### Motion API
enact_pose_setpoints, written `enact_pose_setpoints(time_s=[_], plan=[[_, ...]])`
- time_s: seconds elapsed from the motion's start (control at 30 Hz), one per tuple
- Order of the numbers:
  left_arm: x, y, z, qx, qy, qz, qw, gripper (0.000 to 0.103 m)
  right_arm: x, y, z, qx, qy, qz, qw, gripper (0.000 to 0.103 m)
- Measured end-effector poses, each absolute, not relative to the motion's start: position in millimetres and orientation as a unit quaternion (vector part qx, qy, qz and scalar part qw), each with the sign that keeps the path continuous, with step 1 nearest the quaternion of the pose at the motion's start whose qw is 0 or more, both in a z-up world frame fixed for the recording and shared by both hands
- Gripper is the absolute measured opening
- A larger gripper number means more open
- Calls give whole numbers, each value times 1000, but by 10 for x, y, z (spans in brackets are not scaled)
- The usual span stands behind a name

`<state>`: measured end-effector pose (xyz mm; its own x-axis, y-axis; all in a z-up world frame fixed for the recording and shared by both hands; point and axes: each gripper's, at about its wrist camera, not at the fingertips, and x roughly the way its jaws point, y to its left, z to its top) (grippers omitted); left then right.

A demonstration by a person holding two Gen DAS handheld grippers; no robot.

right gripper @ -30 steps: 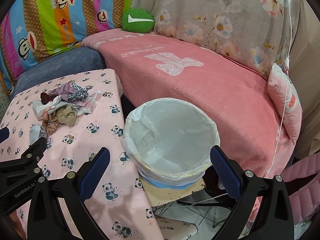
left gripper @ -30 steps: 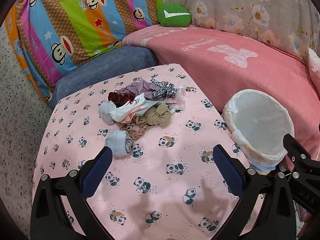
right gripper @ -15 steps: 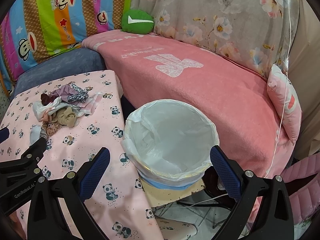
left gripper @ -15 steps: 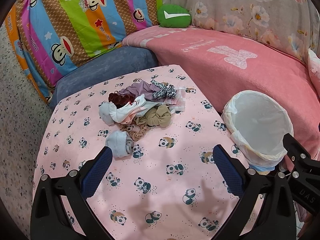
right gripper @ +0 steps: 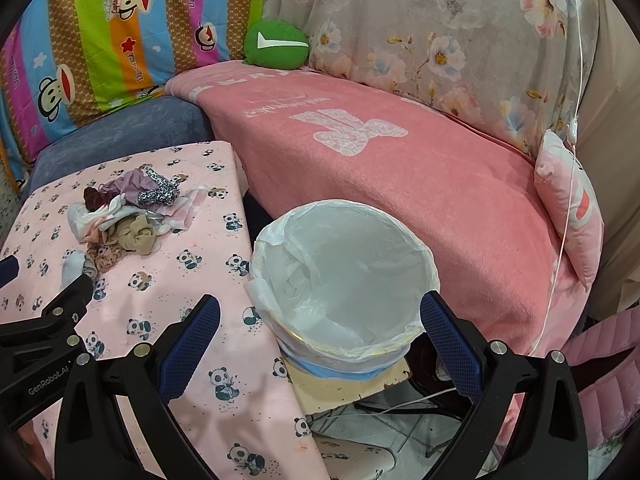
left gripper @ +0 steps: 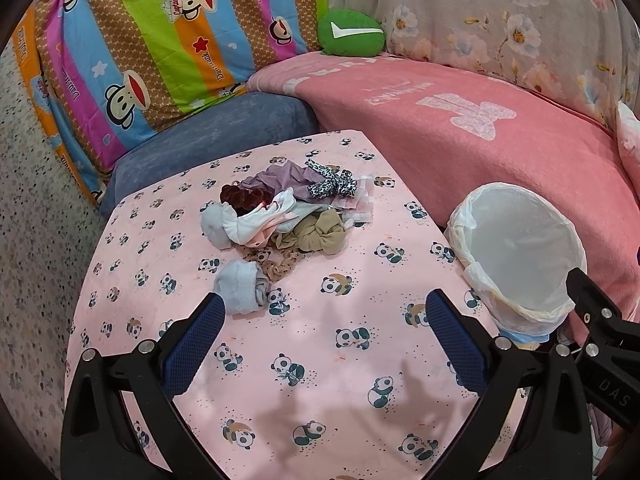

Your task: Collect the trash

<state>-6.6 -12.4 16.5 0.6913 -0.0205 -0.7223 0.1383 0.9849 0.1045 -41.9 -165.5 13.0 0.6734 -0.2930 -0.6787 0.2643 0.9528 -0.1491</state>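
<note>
Left hand-held gripper [left gripper: 322, 322] hangs over the near half of the surface [left gripper: 304, 344], jaws wide apart, nothing btwn them. The task's stuff is a heap of soft scraps [left gripper: 288, 216] toward the far-middle of the surface, straight ahead of the left hand-held gripper and a bit to its left. Nearest piece is a rolled grey sock [left gripper: 240, 286], lying just beyond and beside the left fingertip [left gripper: 212, 308], not touching as far as I can tell; its long axis runs roughly fore-aft w/ a slight lean, so the open jaws already span across it. Behind it: tan knotted fabric [left gripper: 316, 236], white cloth [left gripper: 256, 220], dark red scrunchie [left gripper: 242, 198], leopard-print strip [left gripper: 332, 186], some clear plastic wrap [left gripper: 360, 204] at the far right of the heap. Right hand-held gripper [right gripper: 320, 320] is also fully open and empty, sitting over the near rim of the lined trash bin [right gripper: 344, 272], which stands off the surface's right edge, just beside it, lower down. So left is clearly nearer the heap, right nearer the bin. Room: bare cloth all around the sock; near-right of the surface is free for a carry across to the bin. Watch the right edge and the other hand-held gripper's frame there; sofa w/ pink blanket [left gripper: 480, 136] sits right behind the bin.
</note>
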Motion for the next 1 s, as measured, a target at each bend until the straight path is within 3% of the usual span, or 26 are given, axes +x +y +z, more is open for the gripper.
enact_pose_setpoints(time_s=[1.0], plan=[[-73,-14,143,69,388,-42,918,96,-398,-1571,150,-23,371,-151,916,98]])
